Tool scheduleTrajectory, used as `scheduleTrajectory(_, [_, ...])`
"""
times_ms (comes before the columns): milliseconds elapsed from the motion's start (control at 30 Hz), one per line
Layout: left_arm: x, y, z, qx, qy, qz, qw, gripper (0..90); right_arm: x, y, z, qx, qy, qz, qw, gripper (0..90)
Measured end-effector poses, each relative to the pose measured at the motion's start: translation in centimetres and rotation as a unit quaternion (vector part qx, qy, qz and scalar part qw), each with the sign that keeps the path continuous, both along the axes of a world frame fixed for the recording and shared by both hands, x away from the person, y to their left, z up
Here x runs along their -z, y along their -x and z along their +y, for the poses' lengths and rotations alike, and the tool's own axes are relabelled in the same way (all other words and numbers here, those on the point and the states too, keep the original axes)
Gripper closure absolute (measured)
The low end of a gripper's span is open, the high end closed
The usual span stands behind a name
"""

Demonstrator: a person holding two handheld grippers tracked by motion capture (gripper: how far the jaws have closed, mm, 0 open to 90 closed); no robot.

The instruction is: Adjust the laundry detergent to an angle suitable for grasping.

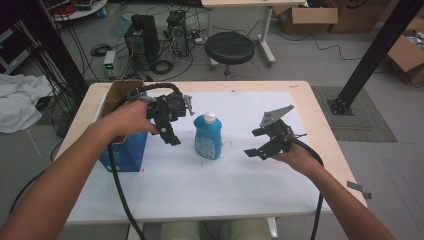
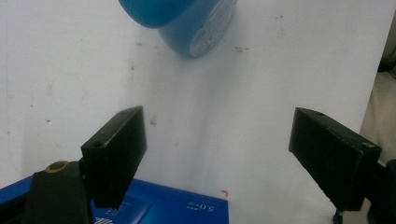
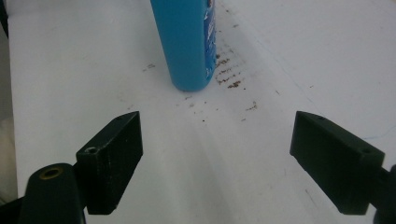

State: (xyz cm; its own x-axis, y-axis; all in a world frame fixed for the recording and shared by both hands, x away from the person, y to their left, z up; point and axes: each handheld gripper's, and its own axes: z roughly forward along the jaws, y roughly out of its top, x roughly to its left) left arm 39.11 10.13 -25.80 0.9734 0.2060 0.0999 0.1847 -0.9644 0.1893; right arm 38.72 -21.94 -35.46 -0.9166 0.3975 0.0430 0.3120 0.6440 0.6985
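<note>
One blue bottle point(image 1: 208, 136) stands upright on the white table cover point(image 1: 240, 185), long axis vertical, white cap point(image 1: 210, 118) on top; its contents cannot be told; a blue cardboard box point(image 1: 122, 131) sits at the table's left edge, top flaps open, inside hidden; the left gripper point(image 1: 169, 131) hangs just left of the bottle, jaws spread wide, holding nothing; the right gripper point(image 1: 257, 143) hovers to its right, jaws likewise wide apart and empty.

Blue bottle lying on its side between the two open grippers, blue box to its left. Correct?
Not quite. The blue bottle stands upright, white cap on top, as the high view shows. It is between the open left gripper and right gripper, with the blue box to its left.
</note>
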Motion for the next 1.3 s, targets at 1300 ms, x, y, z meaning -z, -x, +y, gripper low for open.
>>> scheduleTrajectory(1300, [0.3, 0.0, -0.3, 0.001, -0.005, 0.000, 1.0000, 19.6, 3.3, 1.3, 3.0, 0.063, -0.166, -0.091, 0.9798, 15.3])
